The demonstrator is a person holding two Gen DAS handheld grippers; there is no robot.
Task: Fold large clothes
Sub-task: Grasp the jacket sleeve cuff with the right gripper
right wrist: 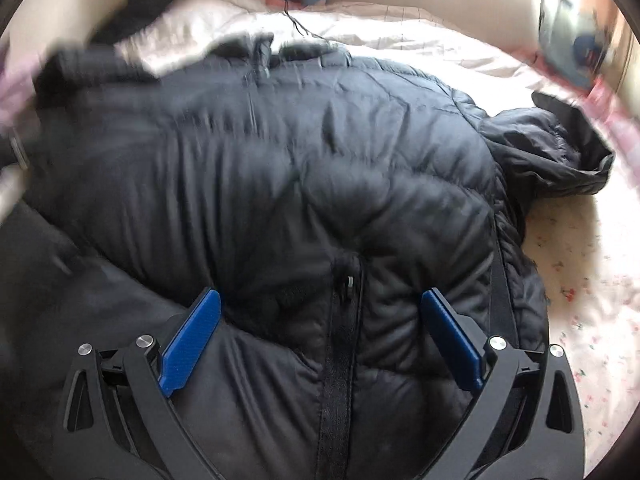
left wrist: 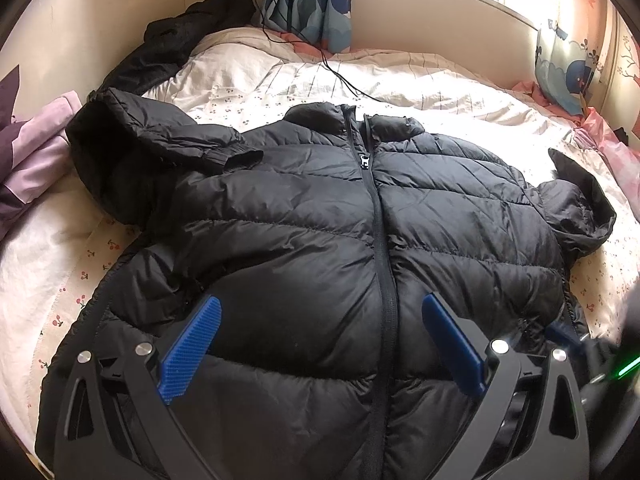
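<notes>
Left wrist view shows a black puffer jacket (left wrist: 320, 216) lying front-up on the bed (left wrist: 460, 92), its long axis running away from the camera: hem nearest, collar (left wrist: 356, 120) at the far end, zipper (left wrist: 378, 216) closed down the middle. One sleeve (left wrist: 160, 140) is folded across the chest on the left; the other sleeve (left wrist: 580, 200) lies bunched off to the right, on the sheet. The left gripper (left wrist: 320, 332) is spread wide above the lower part of the jacket, one blue pad on either side of the zipper, with nothing pinched between them; whether the pads touch the fabric cannot be told. A dark garment (left wrist: 180, 36), a pink garment (left wrist: 36, 148) and a black cable (left wrist: 320, 52) lie on the bed beyond. Right wrist view is blurred: the right gripper (right wrist: 320, 328) is likewise spread wide over the jacket (right wrist: 280, 160) near the hem, straddling the zipper (right wrist: 340, 340), holding nothing, with the sleeve (right wrist: 560, 152) crumpled on the right on the bed (right wrist: 580, 280).
</notes>
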